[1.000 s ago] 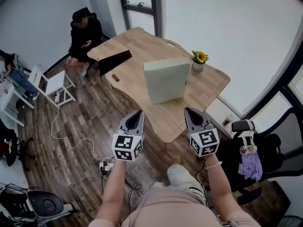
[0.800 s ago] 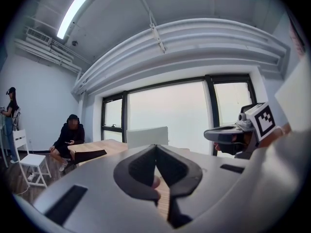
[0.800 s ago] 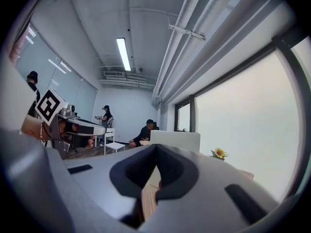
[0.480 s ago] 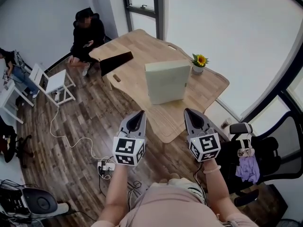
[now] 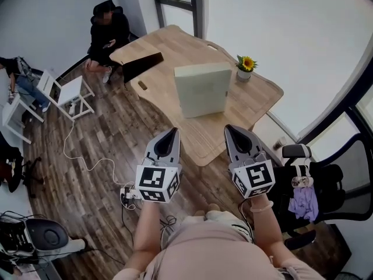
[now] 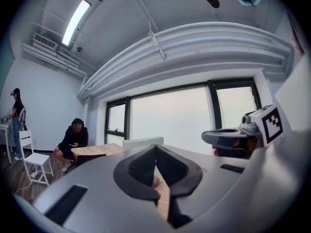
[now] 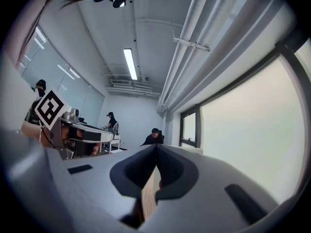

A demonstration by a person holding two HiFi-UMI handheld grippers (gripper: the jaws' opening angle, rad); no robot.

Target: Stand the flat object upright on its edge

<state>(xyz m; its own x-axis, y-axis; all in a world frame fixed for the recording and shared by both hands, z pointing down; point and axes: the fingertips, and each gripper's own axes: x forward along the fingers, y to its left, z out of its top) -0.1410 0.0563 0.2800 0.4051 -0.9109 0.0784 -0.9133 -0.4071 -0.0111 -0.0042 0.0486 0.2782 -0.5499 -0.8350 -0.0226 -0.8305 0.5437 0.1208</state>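
- Both tools have risen a little: left gripper and right gripper, jaws pressed together, empty.
- Pale green flat square slab stands on edge mid light wooden table, at 12 o'clock from them.
- Probably stiff, light, tippy; best pinched by its side edges.
- Small white pot, at 2 o'clock, holds a yellow sunflower.

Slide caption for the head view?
Shut, empty left gripper and right gripper short of the table; pale box stands upright.

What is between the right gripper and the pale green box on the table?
Head view: only bare tabletop between right gripper and box.
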